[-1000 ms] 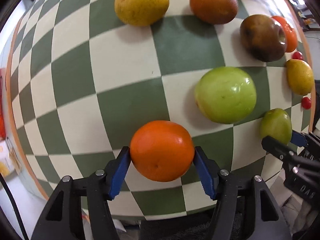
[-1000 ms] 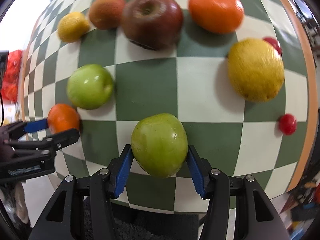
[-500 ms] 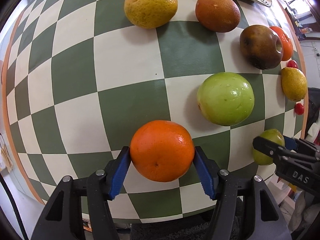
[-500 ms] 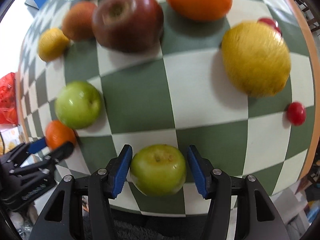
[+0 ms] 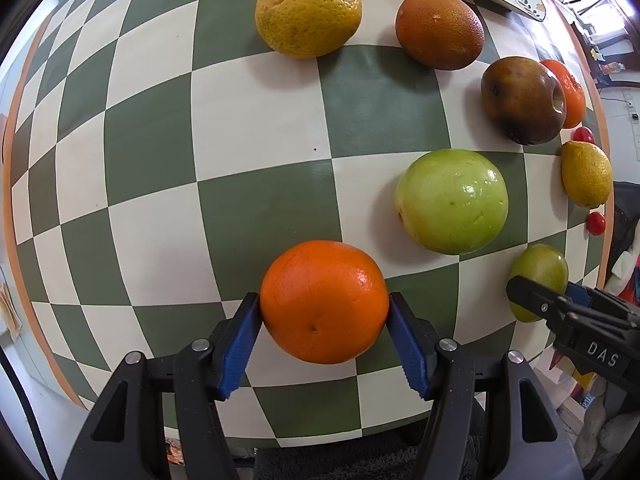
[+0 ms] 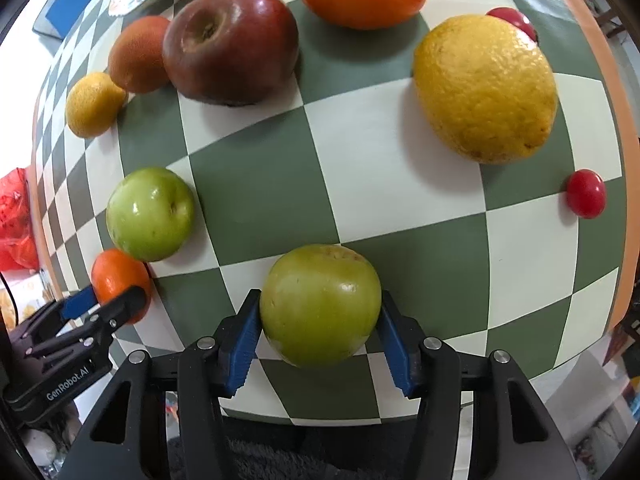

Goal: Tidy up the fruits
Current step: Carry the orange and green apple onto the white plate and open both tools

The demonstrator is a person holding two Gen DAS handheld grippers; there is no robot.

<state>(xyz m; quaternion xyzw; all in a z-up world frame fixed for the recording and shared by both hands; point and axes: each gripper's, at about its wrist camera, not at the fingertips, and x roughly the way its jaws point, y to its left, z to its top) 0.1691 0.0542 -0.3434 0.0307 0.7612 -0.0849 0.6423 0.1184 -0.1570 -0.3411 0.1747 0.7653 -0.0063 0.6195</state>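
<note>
Fingers of the left gripper (image 5: 324, 320) are clamping an orange (image 5: 324, 302) while the right gripper (image 6: 320, 324) is clamping a green apple (image 6: 320, 304) over the checkered surface (image 5: 248, 120), so both are needing steady squeeze and gentle lowering beside matching fruit.

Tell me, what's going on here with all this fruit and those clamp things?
A person is sorting fruit on a checkered table with a handheld gripper in each hand. The left gripper has its jaws closed on an orange; the right gripper grips a small green apple. Other fruit lies loose on the table: a bigger green apple, a dark red apple, a lemon and cherry tomatoes.
</note>
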